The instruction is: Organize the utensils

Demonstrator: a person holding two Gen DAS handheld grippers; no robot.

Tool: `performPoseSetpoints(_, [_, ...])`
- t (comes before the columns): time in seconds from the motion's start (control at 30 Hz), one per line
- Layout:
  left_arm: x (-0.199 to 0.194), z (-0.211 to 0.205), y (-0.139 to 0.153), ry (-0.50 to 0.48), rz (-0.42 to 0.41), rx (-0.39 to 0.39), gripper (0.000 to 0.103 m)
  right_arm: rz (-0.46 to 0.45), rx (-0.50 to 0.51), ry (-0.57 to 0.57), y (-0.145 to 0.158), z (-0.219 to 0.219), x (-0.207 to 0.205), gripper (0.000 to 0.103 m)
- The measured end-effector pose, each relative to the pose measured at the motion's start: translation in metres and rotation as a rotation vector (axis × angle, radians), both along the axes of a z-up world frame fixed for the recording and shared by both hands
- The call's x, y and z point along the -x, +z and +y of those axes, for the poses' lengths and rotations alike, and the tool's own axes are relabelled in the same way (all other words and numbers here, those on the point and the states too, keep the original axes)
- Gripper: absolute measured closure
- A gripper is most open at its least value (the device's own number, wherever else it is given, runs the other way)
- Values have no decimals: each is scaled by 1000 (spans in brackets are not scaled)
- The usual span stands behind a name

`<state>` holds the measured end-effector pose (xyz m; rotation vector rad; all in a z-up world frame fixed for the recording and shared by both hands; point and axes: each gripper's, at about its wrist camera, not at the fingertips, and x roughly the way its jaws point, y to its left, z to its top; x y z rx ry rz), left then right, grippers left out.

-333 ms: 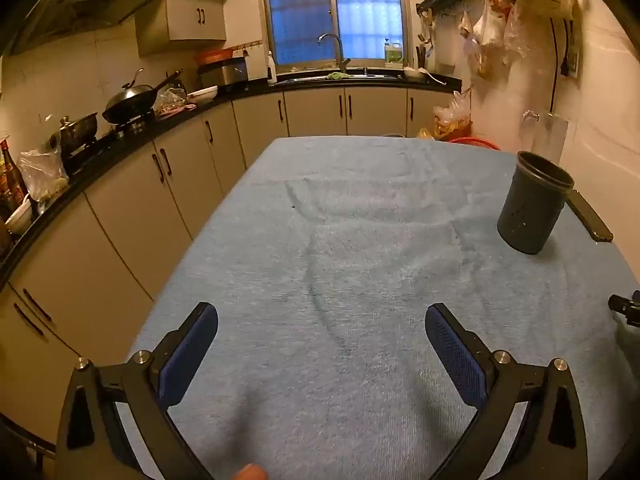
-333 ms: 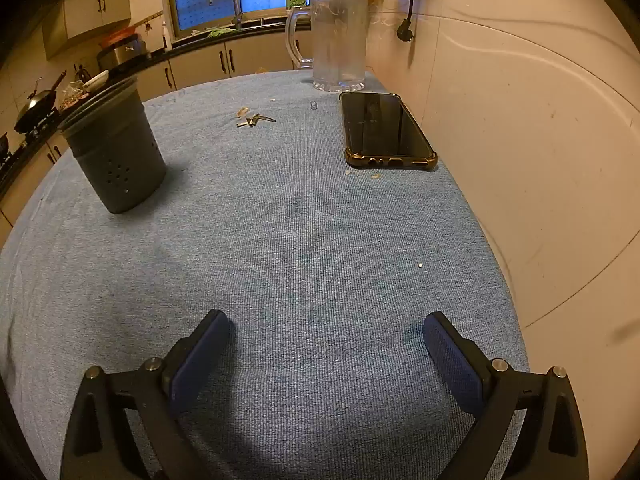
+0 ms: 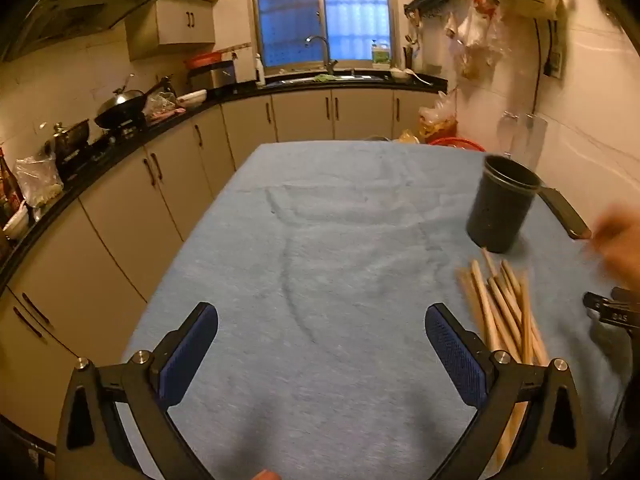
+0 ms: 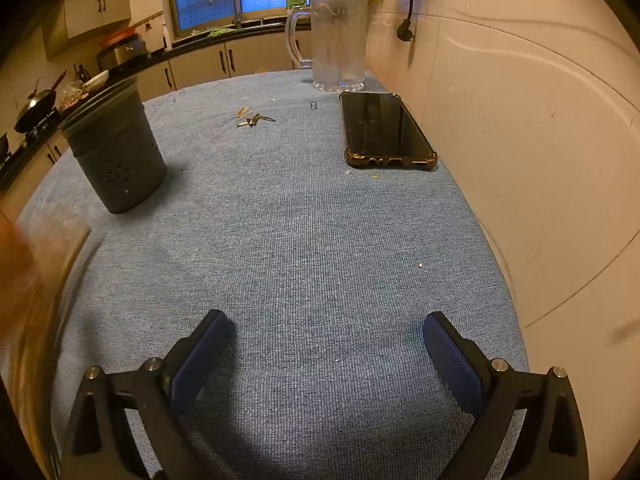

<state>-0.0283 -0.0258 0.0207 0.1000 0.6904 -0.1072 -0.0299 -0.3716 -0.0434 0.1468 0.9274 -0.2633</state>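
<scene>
chopsticks newly on cloth by holder; both tools stay spread

You see a blue cloth with a fine ribbed weave. The utensil holder is dark grey, dotted with small holes. The chopsticks are pale wood-tan. Your left gripper and right gripper have black frames and blue textured pads. The phone is black with a brownish case; the pitcher is clear.
</scene>
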Motion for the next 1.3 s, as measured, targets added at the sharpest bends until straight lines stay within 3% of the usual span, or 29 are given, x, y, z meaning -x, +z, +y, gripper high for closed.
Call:
performPoseSetpoints(0.57, [15, -22, -7, -38, 122, -14, 0, 5, -9, -7, 1, -1, -4, 2])
performPoseSetpoints(0.67, [19, -20, -5, -32, 111, -18, 0, 30, -29, -45, 5, -7, -3, 4])
performPoseSetpoints(0.77, [25, -21, 2, -31, 89, -16, 0, -47, -74, -60, 33, -2, 24, 4])
performPoseSetpoints(0.93, [33, -24, 14, -37, 66, -14, 0, -136, -88, 61, 86, 36, 70, 4])
performPoseSetpoints(1.17, [43, -20, 25, -42, 79, 8, 0, -206, -28, 97, 110, 73, 98, 4])
performPoseSetpoints(1.3, [52, -20, 37, -41, 43, 24, 0, -296, 21, 93, 120, 92, 115, 4])
